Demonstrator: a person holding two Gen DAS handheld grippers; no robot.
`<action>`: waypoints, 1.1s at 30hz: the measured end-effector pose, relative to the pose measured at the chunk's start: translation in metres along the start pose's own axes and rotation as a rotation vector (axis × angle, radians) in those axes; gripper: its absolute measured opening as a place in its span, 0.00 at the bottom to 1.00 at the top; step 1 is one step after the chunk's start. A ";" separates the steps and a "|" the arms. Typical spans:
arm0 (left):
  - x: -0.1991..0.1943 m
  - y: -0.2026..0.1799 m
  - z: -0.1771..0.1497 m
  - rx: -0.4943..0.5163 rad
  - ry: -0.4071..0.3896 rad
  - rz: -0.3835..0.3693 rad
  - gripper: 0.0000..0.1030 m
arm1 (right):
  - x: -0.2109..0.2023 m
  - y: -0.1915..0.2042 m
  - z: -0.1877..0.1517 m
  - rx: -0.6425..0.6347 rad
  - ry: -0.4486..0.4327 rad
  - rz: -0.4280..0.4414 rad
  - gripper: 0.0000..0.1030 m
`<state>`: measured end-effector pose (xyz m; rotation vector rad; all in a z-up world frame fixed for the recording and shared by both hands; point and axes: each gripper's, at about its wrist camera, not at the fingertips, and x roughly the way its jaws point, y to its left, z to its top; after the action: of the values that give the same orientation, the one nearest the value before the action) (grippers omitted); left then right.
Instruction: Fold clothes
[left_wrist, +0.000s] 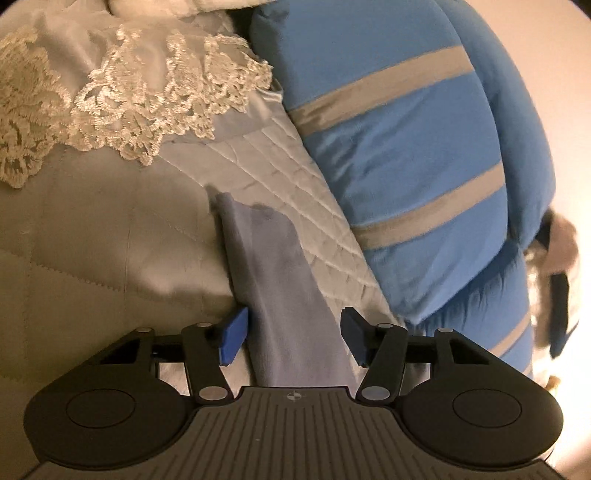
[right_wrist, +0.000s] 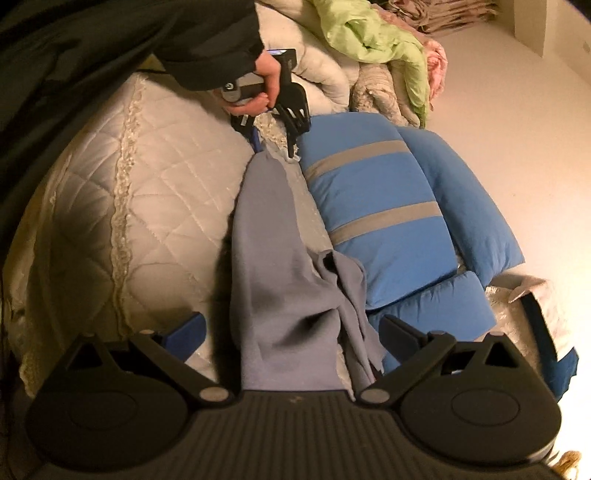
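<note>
Grey garment (right_wrist: 280, 295) between both grippers' parted jaws — near end hidden, left gripper (left_wrist: 291, 339), right gripper (right_wrist: 291, 336).

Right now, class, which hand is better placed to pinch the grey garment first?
Left, probably. On the left gripper the jaws narrowly straddle the grey garment at its slim end; on the right gripper they stand wide around a bunched part.

No readable text or numbers — only a small, perhaps crosshair-like mark on the left gripper (left_wrist: 295, 339).
</note>
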<state>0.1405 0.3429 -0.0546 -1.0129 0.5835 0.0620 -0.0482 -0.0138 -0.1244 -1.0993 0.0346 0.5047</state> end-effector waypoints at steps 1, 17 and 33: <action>0.002 0.001 0.001 -0.008 -0.007 -0.002 0.52 | 0.000 0.000 0.000 -0.006 0.000 -0.003 1.00; -0.002 -0.012 -0.003 -0.094 -0.007 0.136 0.65 | 0.003 -0.005 0.000 0.052 0.022 -0.003 1.00; -0.014 0.012 -0.005 -0.044 -0.046 0.142 0.03 | 0.007 0.019 -0.004 -0.166 0.065 -0.020 0.33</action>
<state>0.1226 0.3483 -0.0586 -1.0087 0.6133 0.2239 -0.0494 -0.0078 -0.1441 -1.2768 0.0395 0.4601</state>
